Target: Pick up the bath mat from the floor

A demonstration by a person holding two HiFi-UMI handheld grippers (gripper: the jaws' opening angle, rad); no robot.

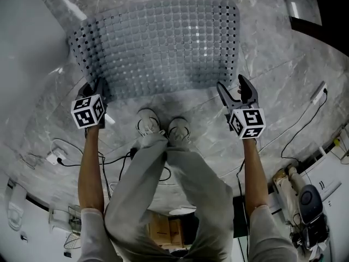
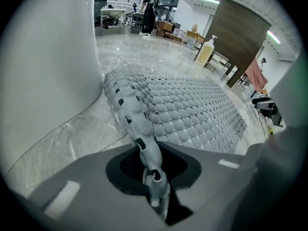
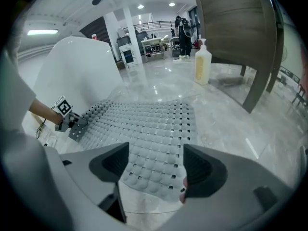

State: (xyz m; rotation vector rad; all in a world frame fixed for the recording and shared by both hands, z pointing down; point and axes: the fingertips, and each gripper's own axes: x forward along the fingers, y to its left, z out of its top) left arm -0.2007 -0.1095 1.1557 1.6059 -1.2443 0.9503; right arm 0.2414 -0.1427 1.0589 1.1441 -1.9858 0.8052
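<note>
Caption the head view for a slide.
The left hand-held gripper clamps one near corner of the grey bath mat; the right hand-held gripper, open, straddles the other.

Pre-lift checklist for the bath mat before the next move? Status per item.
1. Left claw shut on the near-left edge of the bath mat: ok.
2. Right claw placed at the near-right corner: ok, the corner lies between its open jaws.
3. Right claw gripping the mat: not ok, pads not pressing on it yet.
4. Nothing resting on the mat: ok; the bottle stands on the floor beyond it.
5. Shoes off the mat: ok, just short of its near edge.
6. Mat's underside free of the floor: cannot tell.
</note>
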